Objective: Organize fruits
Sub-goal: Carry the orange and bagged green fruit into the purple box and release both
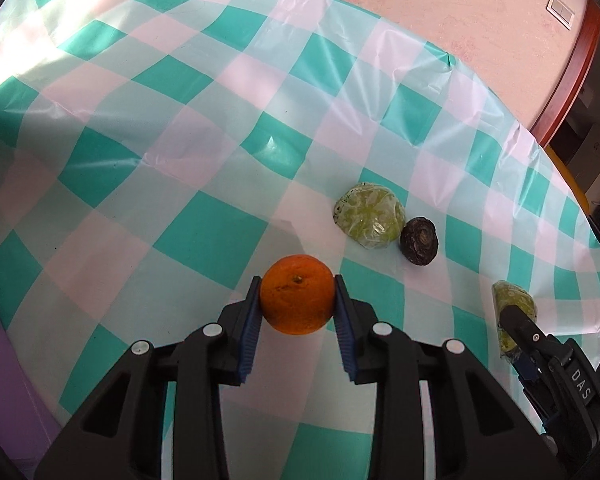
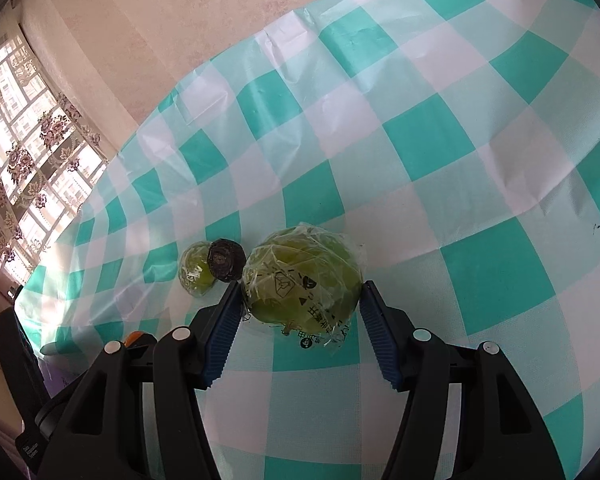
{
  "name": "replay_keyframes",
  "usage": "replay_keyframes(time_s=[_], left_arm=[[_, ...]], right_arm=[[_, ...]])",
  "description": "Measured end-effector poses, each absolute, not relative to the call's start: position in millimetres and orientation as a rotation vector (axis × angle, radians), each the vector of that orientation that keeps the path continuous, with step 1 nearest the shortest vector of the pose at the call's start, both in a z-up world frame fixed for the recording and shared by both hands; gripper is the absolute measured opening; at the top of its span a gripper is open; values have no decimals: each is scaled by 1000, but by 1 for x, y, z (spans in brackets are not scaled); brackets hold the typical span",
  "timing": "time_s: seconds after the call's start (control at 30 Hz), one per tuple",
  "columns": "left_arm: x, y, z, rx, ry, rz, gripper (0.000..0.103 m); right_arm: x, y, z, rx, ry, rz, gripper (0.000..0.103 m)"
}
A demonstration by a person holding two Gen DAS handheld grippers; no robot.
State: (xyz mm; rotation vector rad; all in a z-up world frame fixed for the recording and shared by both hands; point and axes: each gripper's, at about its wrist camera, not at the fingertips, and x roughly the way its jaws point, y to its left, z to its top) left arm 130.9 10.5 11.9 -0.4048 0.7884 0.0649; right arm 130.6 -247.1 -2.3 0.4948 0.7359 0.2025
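My left gripper point(image 1: 296, 296) is shut on an orange point(image 1: 297, 294), held above the checked tablecloth point(image 1: 204, 232). My right gripper point(image 2: 300, 298) is shut on a plastic-wrapped green fruit point(image 2: 300, 280); it also shows at the right edge of the left wrist view point(image 1: 514, 312). A second wrapped green fruit point(image 1: 370, 216) lies on the cloth with a dark round fruit point(image 1: 419, 246) touching it on its right. In the right wrist view that second green fruit point(image 2: 194, 274) and the dark fruit point(image 2: 226, 260) lie just left of my gripper.
The table's far edge meets a pink wall point(image 1: 440, 4). A wooden door frame point(image 1: 572, 68) stands at the right. A window with a patterned curtain point(image 2: 24, 152) is on the left. The left gripper's body point(image 2: 24, 400) shows at the lower left.
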Motion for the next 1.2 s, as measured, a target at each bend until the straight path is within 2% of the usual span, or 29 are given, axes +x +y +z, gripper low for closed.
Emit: replay_keyframes(time_s=[0.73, 1.2], left_arm=[[-27, -4, 6, -311, 781, -91, 34], [-76, 12, 11, -326, 726, -108, 34]], right_arm=[[3, -212, -2, 369, 778, 279, 59], [-45, -195, -3, 299, 804, 342, 59]])
